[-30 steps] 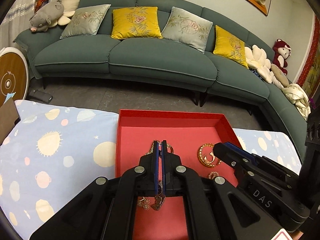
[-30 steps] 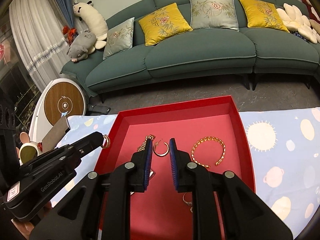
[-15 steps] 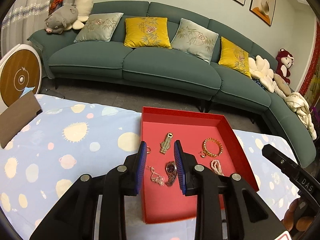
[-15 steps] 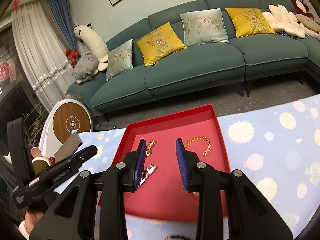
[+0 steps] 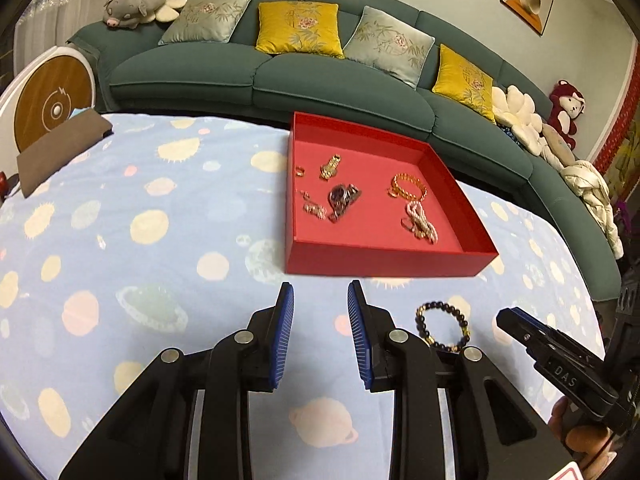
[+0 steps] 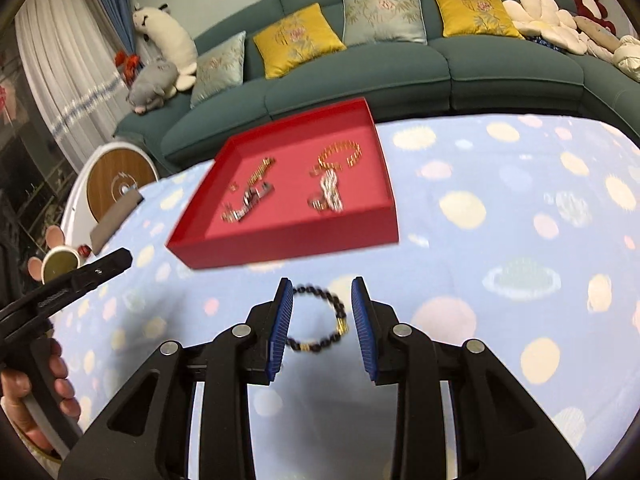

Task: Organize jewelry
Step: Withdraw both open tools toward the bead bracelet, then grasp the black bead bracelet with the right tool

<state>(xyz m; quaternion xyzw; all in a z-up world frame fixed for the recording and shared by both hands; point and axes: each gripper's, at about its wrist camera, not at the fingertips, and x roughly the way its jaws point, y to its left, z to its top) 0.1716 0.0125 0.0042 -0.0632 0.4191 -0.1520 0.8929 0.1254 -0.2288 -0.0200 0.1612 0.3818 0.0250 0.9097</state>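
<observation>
Bead bracelet (image 6: 320, 320) on the desk (image 5: 140, 240), outside the red tray (image 5: 384, 266).
Right claw (image 6: 322, 312) hangs with fingers apart to either side of the bracelet, not closed on it; whether the pads touch it cannot be told. Left claw (image 5: 320, 320) is spread too and empty, above bare cloth just left of the bracelet. In the tray lie a watch (image 5: 342, 196), a gold chain bracelet (image 5: 408, 190), a pearl strand (image 5: 420, 222), a gold band (image 5: 330, 167) and small pieces. Judged progress: nearly complete, as the bead bracelet is the only piece seen outside; grasping and placing it remain.
</observation>
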